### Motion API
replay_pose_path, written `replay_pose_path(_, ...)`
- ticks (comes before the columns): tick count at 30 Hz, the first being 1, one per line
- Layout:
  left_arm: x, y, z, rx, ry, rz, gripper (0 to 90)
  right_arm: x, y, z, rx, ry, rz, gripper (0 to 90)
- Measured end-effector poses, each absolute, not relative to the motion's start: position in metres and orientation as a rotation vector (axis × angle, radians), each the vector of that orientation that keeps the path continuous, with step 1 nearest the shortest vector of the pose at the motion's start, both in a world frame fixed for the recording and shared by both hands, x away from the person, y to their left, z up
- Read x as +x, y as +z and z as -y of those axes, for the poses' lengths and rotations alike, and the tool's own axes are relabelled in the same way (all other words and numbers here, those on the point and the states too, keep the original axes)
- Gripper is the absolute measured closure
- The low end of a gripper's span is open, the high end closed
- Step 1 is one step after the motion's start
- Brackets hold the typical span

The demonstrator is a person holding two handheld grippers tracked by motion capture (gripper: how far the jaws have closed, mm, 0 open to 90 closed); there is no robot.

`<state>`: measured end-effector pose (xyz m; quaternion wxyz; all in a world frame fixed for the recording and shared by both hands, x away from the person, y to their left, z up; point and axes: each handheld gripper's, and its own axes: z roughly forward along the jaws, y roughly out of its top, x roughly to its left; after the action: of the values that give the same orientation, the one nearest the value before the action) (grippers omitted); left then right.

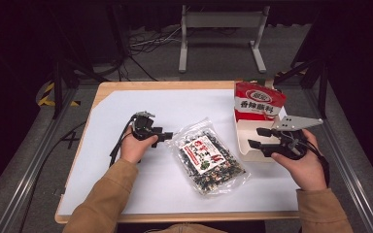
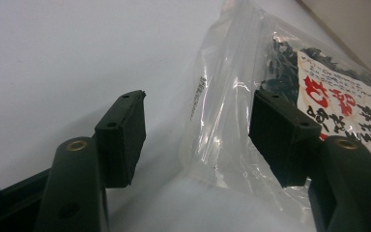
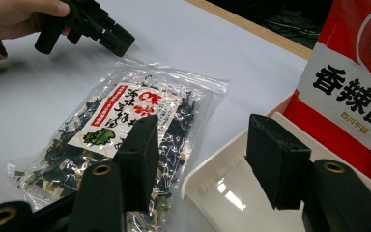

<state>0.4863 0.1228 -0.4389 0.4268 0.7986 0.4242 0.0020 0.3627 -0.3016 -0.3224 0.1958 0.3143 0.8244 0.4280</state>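
Note:
A clear bag of dark dried seaweed (image 1: 206,156) with a red and white label lies flat in the middle of the white table cover. My left gripper (image 1: 167,136) sits low at the bag's upper left corner. In the left gripper view the left gripper (image 2: 198,104) stands open, with the bag's clear sealed edge (image 2: 232,96) between the jaws and neither pad pressing on it. My right gripper (image 1: 255,138) is open at the near left rim of a white tray (image 1: 245,130). In the right gripper view its jaws (image 3: 203,125) straddle the tray's rim (image 3: 207,179), beside the seaweed bag (image 3: 125,116).
A red and white snack packet (image 1: 257,102) stands upright in the far end of the tray, close on the right in the right gripper view (image 3: 352,82). The left gripper (image 3: 121,41) shows beyond the bag there. A wooden table edge and metal frame rails border the cover.

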Motion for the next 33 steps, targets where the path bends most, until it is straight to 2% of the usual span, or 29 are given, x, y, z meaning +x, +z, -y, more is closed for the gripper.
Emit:
replay_pose_path(4,0.4873,-0.4423,-0.1211,2.019,-0.007,-1.06,38.3,0.363,-0.3234,0.3009,0.879,1.195,-2.315,45.3)
replay_pose_path(7,0.4876,-0.4447,-0.1192,2.058,0.014,-1.029,44.1,0.3635,-0.3246,0.3001,0.877,1.194,-2.322,44.4)
replay_pose_path(13,0.4886,-0.4463,-0.1196,2.035,-0.052,-1.062,44.4,0.3642,-0.3267,0.2979,0.873,1.187,-2.328,43.5)
replay_pose_path(18,0.4882,-0.4464,-0.118,2.005,-0.151,-1.05,50.7,0.3645,-0.3274,0.2971,0.871,1.186,-2.331,43.5)
replay_pose_path(26,0.4829,-0.4378,-0.117,1.999,-0.157,-1.04,52.8,0.3645,-0.3278,0.2972,0.871,1.19,-2.33,43.3)
replay_pose_path(33,0.4864,-0.4426,-0.1201,1.992,-0.223,-1.085,54.8,0.3645,-0.3284,0.2952,0.866,1.189,-2.336,43.1)
